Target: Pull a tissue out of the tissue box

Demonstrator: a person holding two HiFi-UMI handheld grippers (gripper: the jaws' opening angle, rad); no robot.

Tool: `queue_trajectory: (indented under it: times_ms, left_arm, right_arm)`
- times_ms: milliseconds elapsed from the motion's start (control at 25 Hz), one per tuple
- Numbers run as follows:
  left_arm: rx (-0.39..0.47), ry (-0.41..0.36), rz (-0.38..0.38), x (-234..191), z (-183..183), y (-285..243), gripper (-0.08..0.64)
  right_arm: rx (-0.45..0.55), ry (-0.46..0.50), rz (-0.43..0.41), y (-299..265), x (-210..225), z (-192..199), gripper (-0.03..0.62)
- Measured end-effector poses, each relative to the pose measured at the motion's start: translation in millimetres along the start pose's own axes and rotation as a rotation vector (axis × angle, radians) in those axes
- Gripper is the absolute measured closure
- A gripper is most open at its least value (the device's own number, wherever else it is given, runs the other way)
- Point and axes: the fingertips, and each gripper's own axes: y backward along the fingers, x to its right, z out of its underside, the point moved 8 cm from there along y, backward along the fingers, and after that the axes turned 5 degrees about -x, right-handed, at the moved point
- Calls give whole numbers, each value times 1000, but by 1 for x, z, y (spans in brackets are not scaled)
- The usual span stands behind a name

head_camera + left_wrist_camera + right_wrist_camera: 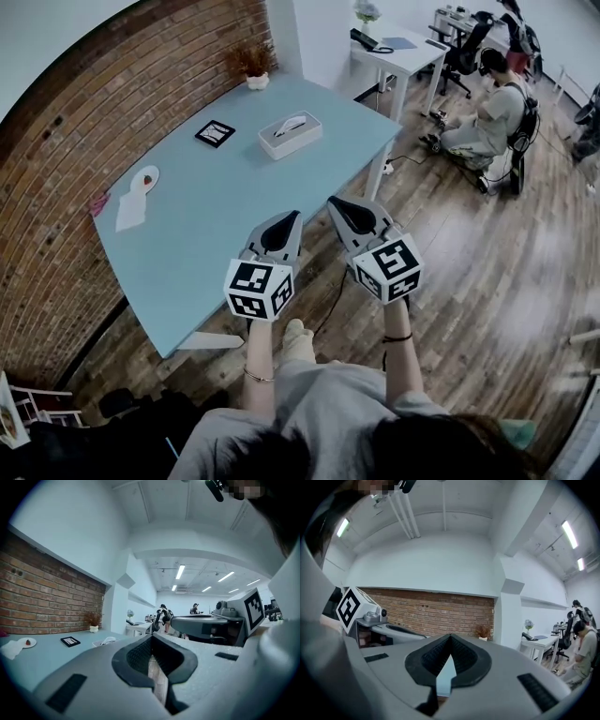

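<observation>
From the head view, the tissue box (290, 135) sits toward the far end of the blue table (206, 244), a tissue (291, 123) poking out of its top. The left gripper (289, 219) and right gripper (343, 206) hover side by side at the near edge, well apart from the box.

The left gripper view shows its claw pinched together on nothing, with the box (105, 641) low and far off to the left.

The right gripper view shows that claw closed and empty too. Here the box is out of frame and only the brick wall (426, 606) fills the background, so the box can be located only from the other two views.

As I see it, a claw that arrives closed would just nudge the tissue down. A one-handed tug could also lift the light box unless the other gripper steadies it.
</observation>
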Motion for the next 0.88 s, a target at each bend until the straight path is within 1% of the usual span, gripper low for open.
queue_trajectory:
  times_ms: [120, 360, 600, 760, 880]
  left_arm:
    - [2, 1, -14, -7, -4, -12, 557]
    - [-10, -8, -6, -29, -10, -37, 557]
    - [-12, -32, 34, -55, -22, -66, 557]
    - [-17, -24, 54, -77, -24, -86, 557]
    - [-27, -16, 71, -96, -25, -101, 557]
  right_arm:
    - [-7, 6, -12, -11, 10, 1, 594]
    - [3, 1, -10, -41, 30, -4, 594]
    - [0, -12, -4, -76, 51, -12, 594]
    - [-27, 5, 16, -104, 63, -11, 594]
    - [-36, -18, 28, -126, 71, -9, 594]
